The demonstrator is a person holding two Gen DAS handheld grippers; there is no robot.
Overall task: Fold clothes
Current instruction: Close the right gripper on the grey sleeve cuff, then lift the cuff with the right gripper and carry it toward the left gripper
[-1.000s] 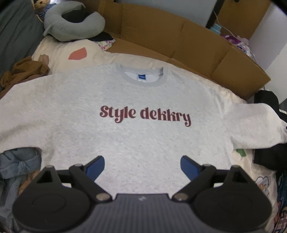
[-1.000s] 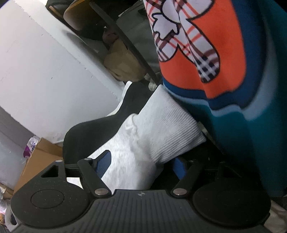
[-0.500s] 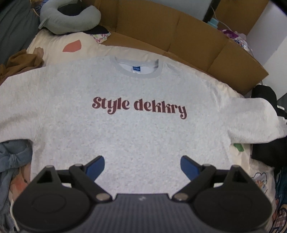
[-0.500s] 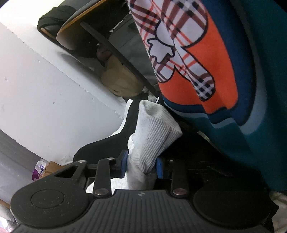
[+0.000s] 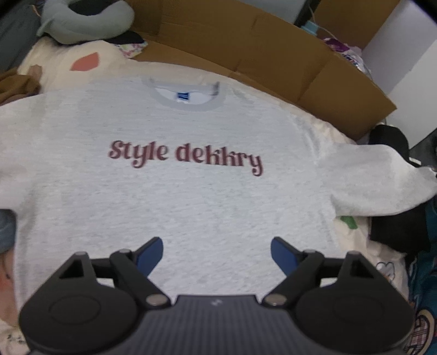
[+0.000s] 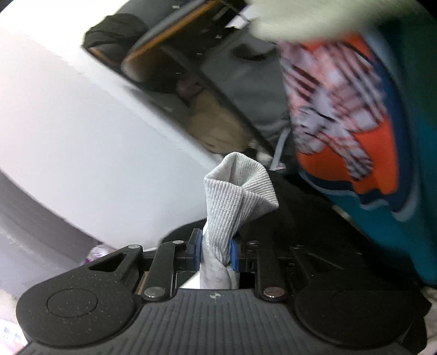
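The left gripper [image 5: 217, 252] hangs tilted steeply down over the lower front of the light grey sweatshirt with dark red "Style dekkry" lettering [image 5: 174, 191], its blue-padded jaws spread wide with nothing between them; they have just narrowed slightly. The sweatshirt lies spread face up on a cream patterned bed cover [image 5: 54, 65], filling more of the view than a second ago. The right gripper [image 6: 215, 252] points shallowly downward, clamped on the ribbed grey cuff of the sweatshirt's sleeve [image 6: 235, 196]; its jaws have just been closing, from loosely straddling the cuff to pinching it, and the cuff now stands bunched above the pads. A teal and orange printed fabric [image 6: 382, 153] hangs close on the right. Brown cardboard panels [image 5: 273, 54] edge the bed's far side, and a grey-green neck pillow [image 5: 82, 21] lies at the far left.
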